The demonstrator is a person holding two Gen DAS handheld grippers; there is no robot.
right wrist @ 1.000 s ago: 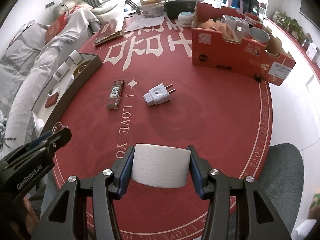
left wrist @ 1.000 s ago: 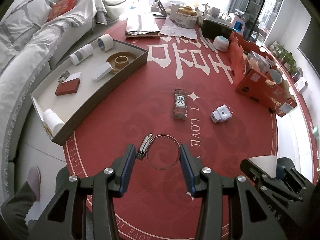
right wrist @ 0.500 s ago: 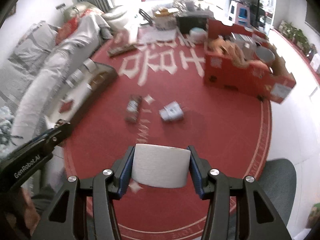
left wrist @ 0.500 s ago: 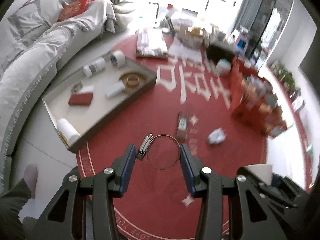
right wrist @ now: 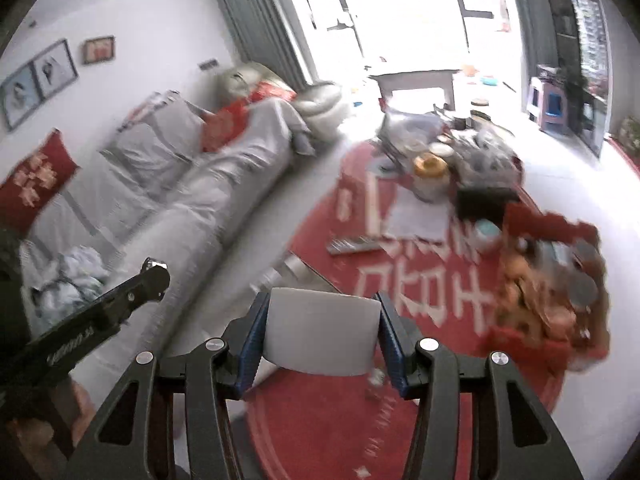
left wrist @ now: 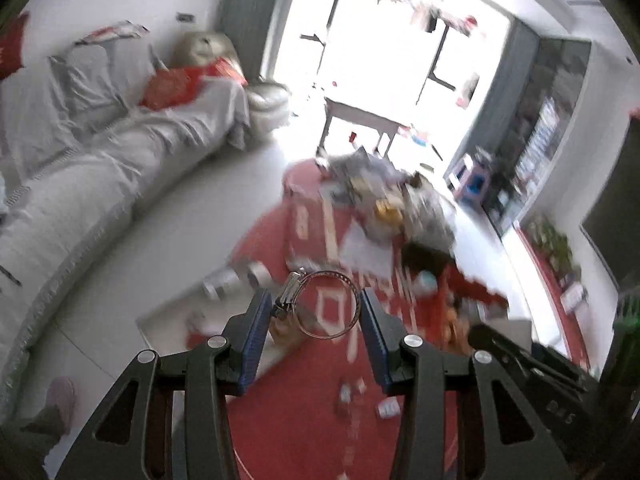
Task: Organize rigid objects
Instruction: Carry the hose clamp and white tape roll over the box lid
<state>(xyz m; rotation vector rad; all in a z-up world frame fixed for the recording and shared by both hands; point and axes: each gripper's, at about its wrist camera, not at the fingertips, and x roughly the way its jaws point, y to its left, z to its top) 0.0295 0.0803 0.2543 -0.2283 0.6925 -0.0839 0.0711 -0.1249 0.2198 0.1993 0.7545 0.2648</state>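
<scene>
My left gripper (left wrist: 316, 310) is shut on a metal hose clamp (left wrist: 320, 304), a thin steel ring with its screw housing against the left pad. It hangs high above the round red tablecloth (left wrist: 304, 412). My right gripper (right wrist: 322, 330) is shut on a white roll (right wrist: 322, 330) that fills the gap between its blue pads. The grey tray (left wrist: 168, 322) with small items lies far below, blurred, at the table's left edge. A small brown box (left wrist: 346, 396) and a white plug (left wrist: 388, 410) lie on the cloth. The left gripper's finger (right wrist: 120, 300) shows in the right wrist view.
A grey-covered sofa (right wrist: 180, 200) with red cushions runs along the left wall. A red cardboard box (right wrist: 560, 280) full of things stands on the table's right side. Papers, jars and a dark box crowd the far end of the table (right wrist: 440, 168). A bright window lies beyond.
Both grippers have risen well above the table and tilted up, so the room and window now fill the views. The clamp and the roll stay gripped as before.
</scene>
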